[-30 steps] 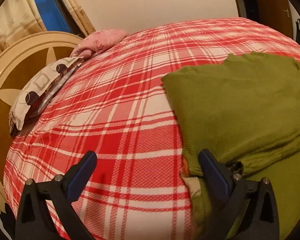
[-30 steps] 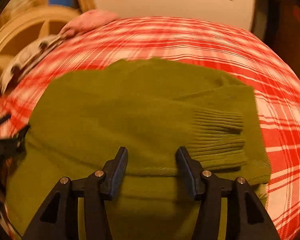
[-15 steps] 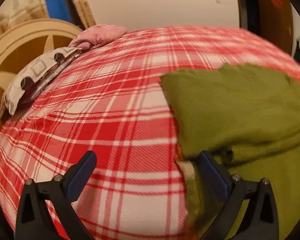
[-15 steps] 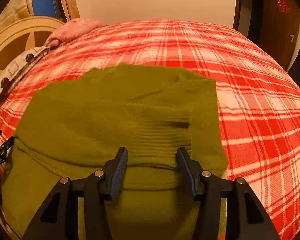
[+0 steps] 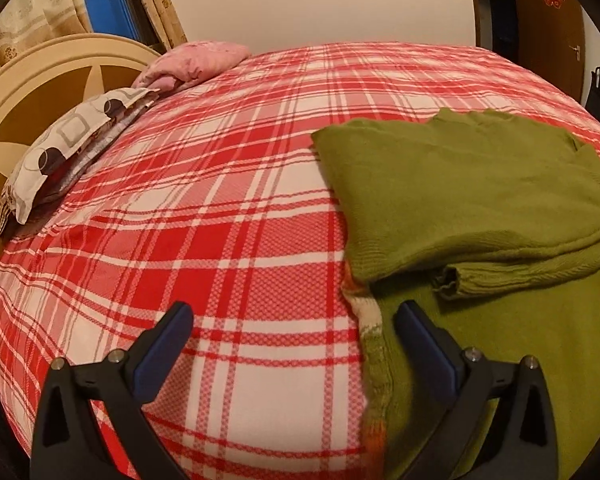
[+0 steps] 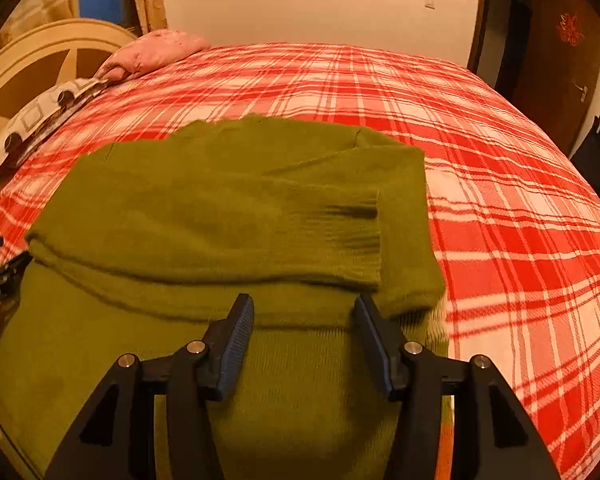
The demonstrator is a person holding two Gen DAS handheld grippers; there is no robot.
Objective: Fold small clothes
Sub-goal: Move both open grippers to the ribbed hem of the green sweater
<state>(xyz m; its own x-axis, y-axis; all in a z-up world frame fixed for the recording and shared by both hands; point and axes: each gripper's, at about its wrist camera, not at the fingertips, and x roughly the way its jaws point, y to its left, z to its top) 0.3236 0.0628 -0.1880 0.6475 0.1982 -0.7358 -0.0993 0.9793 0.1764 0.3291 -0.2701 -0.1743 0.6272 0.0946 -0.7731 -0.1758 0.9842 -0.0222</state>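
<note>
Evidently soft and limp, the green sweater (image 6: pixel 204 208) wants pinching at its near hem, our left gripper (image 5: pixel 292 332) and right gripper (image 6: pixel 304 320) both agape and empty.

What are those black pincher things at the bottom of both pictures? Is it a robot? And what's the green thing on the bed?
No robot here. A person holds one claw in each hand, and a little camera on each claw looks forward past its two fingers. One picture comes from the left claw, the other from the right claw. Both are open and hold nothing. The green thing is a sweater, partly folded, lying on a bed with a red checked blanket. Pillows sit at the bed's far left edge.
</note>
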